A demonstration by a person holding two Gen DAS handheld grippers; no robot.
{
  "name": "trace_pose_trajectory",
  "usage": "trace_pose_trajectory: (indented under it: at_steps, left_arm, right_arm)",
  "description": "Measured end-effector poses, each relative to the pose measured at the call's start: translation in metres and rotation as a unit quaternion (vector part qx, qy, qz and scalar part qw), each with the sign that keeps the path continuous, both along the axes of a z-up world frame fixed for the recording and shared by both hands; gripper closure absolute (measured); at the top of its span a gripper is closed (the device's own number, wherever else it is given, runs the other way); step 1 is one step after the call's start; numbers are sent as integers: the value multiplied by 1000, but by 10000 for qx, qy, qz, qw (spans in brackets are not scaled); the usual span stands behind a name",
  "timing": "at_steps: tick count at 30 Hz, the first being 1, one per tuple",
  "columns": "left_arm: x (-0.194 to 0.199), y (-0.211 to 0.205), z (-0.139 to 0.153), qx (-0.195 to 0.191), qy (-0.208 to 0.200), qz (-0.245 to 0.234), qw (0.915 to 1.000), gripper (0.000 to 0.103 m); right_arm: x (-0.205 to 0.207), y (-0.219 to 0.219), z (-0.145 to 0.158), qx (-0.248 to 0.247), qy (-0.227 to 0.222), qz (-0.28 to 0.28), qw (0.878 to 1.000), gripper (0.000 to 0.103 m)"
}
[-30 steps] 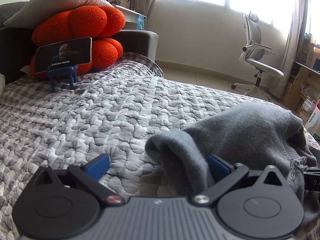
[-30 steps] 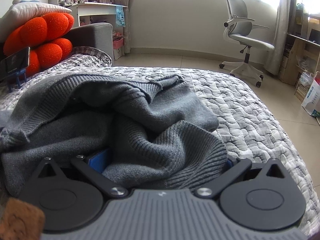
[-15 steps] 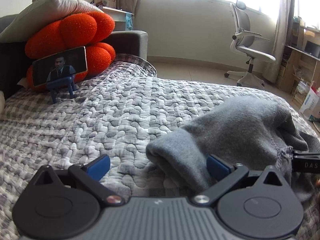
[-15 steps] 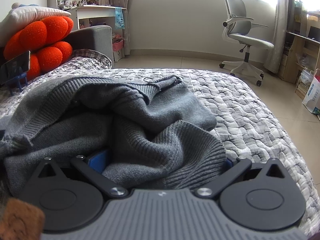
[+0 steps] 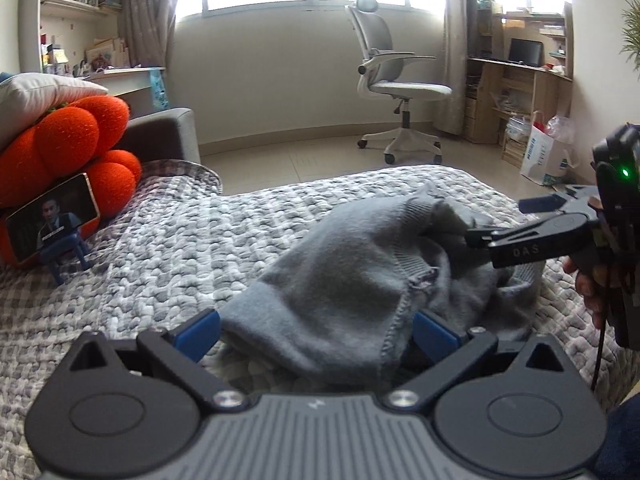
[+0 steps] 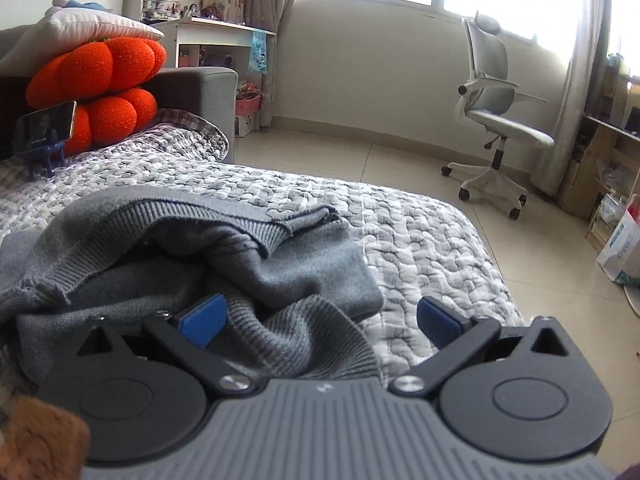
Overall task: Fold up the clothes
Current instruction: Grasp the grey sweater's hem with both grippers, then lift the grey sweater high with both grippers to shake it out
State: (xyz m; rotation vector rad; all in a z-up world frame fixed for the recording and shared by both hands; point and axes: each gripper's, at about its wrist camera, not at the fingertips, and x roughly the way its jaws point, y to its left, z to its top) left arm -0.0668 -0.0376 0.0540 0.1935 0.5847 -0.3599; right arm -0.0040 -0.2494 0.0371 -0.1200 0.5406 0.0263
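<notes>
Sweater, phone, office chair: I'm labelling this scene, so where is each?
sweater [image 5: 344, 280], left wrist view, its grey body.
phone [image 5: 50, 222], left wrist view, its screen.
office chair [image 6: 516, 130], right wrist view, its seat.

My two wrist cams sit low and close over the crumpled grey knit sweater [image 5: 360, 280] [image 6: 224, 264], both facing the white swivel office chair [image 5: 394, 84] [image 6: 500, 120] and windows.

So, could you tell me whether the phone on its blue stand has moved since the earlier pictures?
No: the phone still stands against the orange cushion, at its lower lobes.
</notes>
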Motion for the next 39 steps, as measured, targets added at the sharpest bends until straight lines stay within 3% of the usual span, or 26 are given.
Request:
trace_pose_trajectory:
  at_steps: [1,3,5,7,8,10,12,14,18,20,23,25,27,29,30,31,33,35,39]
  left_arm:
    - [1,-4,-2,22,27,-88,10000,1]
    - [4,-11,-8,114,60,-243,9996,1]
    - [10,-13,-11,206,48,-250,9995,5]
    - [18,-11,-10,217,77,-100,9997,26]
    - [22,-8,-10,182,108,-48,9998,32]
    - [30,1,-10,10,221,-25,9998,66]
    - [37,8,-10,-10,256,77,9996,87]
    - [44,19,-3,-94,161,237,9995,97]
    - [61,39,14,-145,-94,618,9979,98]
    - [69,46,22,-84,-225,800,9965,98]
    - [79,55,27,-83,-271,948,9951,98]
    - [82,60,24,-120,-183,979,9950,98]
    - [85,67,19,-288,-45,985,9947,98]
    - [90,77,12,-565,142,921,9940,96]
    - [92,80,9,-717,236,892,9931,89]
    - [94,81,6,-848,328,864,9921,66]
    - [97,81,0,-1095,503,804,9895,36]
    - [98,77,-5,-1214,642,720,9879,35]
    - [94,72,-8,-1474,871,559,9837,33]
  right_arm:
    - [3,-1,0,-27,-6,90,10000,15]
    - [9,1,0,-97,-11,297,9995,21]
    - [15,5,-2,-173,-25,582,9982,22]
    - [21,9,-4,-255,-4,888,9957,26]
    - [25,10,-4,-315,1,967,9948,28]
    - [32,8,0,-281,-9,1023,9944,31]
    - [37,2,3,-65,16,1053,9944,40]
    - [40,0,4,54,70,1095,9939,52]
    - [36,0,9,319,125,1297,9910,90]
    - [28,2,15,543,97,1498,9872,89]
    - [17,7,23,563,147,2069,9766,78]
    - [18,-2,28,646,123,2026,9770,46]
    - [23,-15,33,762,68,1832,9801,34]
    - [32,-33,37,1118,109,1621,9804,34]
    - [39,-42,38,1269,169,1489,9805,34]
    - [47,-47,37,1314,268,1345,9818,34]
    - [66,-51,29,1235,560,1047,9852,34]
    - [85,-52,20,1276,880,891,9839,34]
    - [103,-47,5,1647,1233,1115,9722,34]
